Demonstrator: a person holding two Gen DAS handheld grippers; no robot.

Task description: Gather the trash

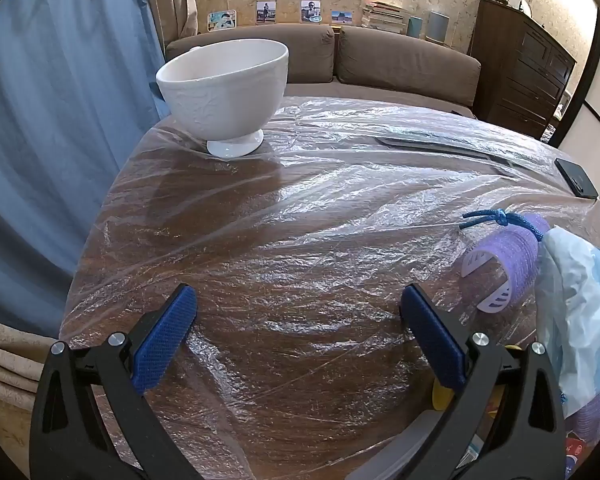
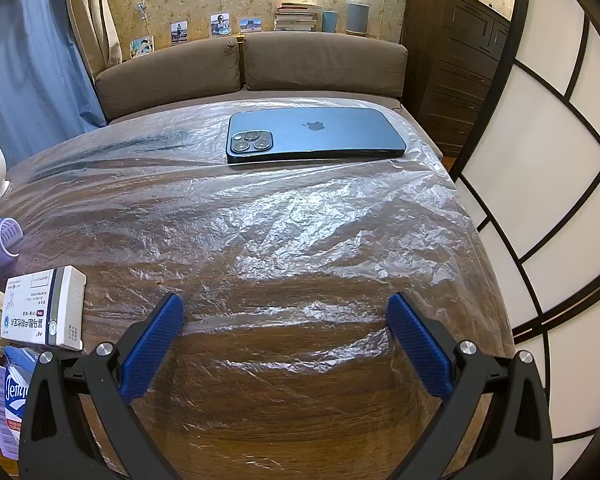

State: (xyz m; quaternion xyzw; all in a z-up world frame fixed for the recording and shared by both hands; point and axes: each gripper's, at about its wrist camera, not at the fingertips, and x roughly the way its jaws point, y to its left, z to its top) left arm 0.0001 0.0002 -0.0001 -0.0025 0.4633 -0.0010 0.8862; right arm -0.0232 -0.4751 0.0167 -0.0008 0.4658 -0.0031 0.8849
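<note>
A wooden table (image 2: 300, 420) wrapped in one sheet of crinkled clear plastic film (image 2: 320, 232) fills both wrist views, with a brown sofa (image 2: 251, 64) of two back cushions behind it and a dark wooden dresser (image 2: 452, 48) to the right. One white footed bowl (image 1: 223, 92) stands upright at the table's far left, well apart from everything else. One dark blue phone (image 2: 312, 134) lies face down on the film at the far edge, three lenses showing. The trash sits in a cluster between the two tools: a crumpled white and pale blue plastic bag (image 1: 576, 312), one white medicine box (image 2: 45, 312) lying flat, and one purple hair roller (image 1: 504, 264) with a knotted blue cord (image 1: 496, 218) touching its top; a second roller may lie beneath the bag, though it is largely hidden. The left gripper (image 1: 297, 318) and right gripper (image 2: 285, 322) hover low over bare film, each with its tongs spread wide, holding nothing.
</note>
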